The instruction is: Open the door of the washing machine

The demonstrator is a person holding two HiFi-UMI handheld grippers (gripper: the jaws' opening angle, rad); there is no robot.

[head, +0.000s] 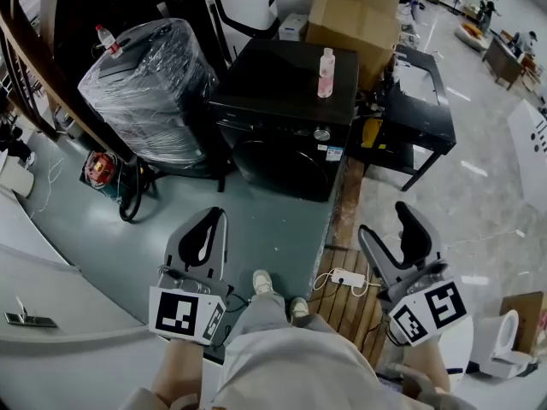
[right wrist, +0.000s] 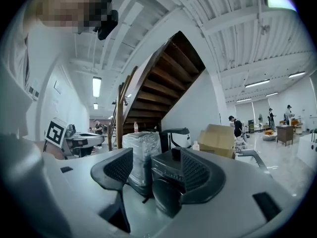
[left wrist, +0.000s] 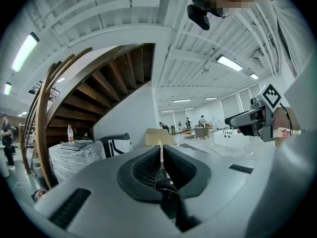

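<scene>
Washing machine door (head: 282, 171) closed, one bottle (head: 326, 73) on top — left gripper (head: 209, 220) jaws together, right gripper (head: 384, 219) jaws apart

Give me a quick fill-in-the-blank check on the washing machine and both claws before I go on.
1. The washing machine has its round door ___.
2. On top of it stands a ___ bottle.
3. The left claw is shut on nothing, and the right claw is ___.
Missing words: closed; pink; open.
</scene>
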